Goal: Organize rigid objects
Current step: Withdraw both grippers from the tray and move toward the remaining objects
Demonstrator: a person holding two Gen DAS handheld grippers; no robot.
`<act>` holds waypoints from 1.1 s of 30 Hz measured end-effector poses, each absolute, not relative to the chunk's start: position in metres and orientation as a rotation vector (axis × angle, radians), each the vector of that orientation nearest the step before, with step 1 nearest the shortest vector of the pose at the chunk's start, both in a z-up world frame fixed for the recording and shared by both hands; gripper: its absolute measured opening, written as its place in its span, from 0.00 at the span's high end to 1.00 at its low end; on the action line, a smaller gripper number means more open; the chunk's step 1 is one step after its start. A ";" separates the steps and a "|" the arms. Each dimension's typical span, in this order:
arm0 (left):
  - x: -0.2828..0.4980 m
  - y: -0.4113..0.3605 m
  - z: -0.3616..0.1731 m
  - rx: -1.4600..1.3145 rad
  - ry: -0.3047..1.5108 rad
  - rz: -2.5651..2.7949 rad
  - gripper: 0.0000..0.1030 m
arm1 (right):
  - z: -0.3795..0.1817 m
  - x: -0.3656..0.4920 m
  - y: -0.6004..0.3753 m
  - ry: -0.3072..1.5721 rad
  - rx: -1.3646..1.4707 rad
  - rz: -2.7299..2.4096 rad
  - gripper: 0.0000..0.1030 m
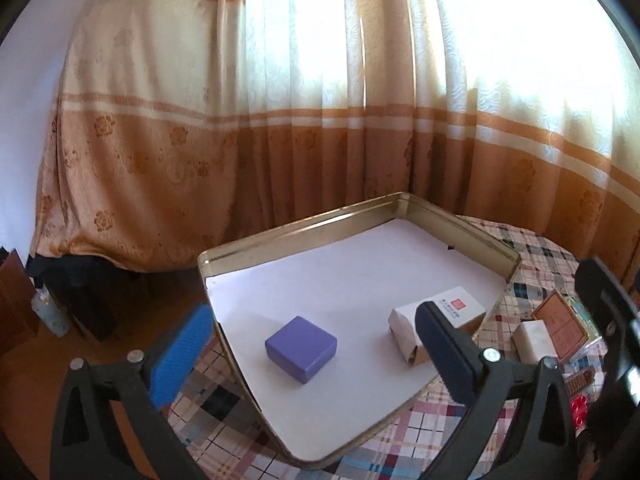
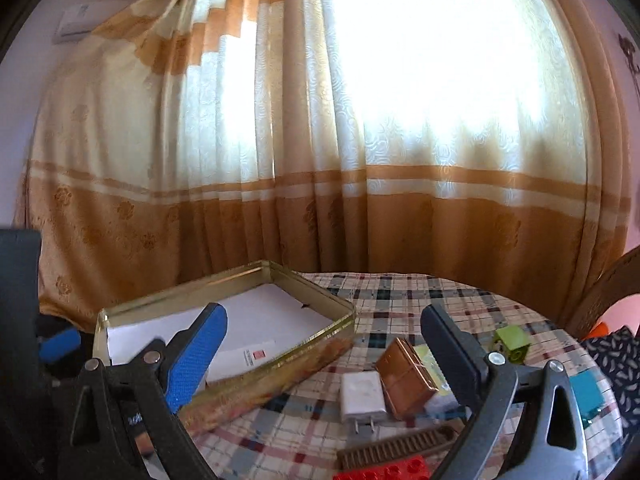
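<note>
1. Hovering my left gripper (image 1: 310,356) wide open and empty over the tin tray (image 1: 308,222), where a purple box (image 1: 301,349) and white box (image 1: 438,322) lie.
2. My right gripper (image 2: 324,354), also open and empty, faces the white charger (image 2: 362,398) at 6 o'clock; I judge that grasp comes next.

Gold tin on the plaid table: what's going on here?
A person with two handheld grippers is sorting small items into the gold tin. A purple box and a white carton already lie inside. The charger, brown box, comb and red brick wait outside. Left gripper and right gripper are open, holding nothing.
</note>
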State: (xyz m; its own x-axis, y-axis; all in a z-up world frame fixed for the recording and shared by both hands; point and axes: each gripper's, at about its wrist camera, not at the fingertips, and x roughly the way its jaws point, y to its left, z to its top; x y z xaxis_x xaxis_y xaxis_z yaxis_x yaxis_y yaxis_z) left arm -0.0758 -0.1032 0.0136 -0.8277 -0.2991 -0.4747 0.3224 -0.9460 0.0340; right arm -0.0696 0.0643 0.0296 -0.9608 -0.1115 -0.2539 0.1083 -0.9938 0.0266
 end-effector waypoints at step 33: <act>-0.046 -0.061 0.014 0.724 -0.034 -2.811 0.00 | 0.039 0.000 0.138 -0.075 0.165 -3.324 0.04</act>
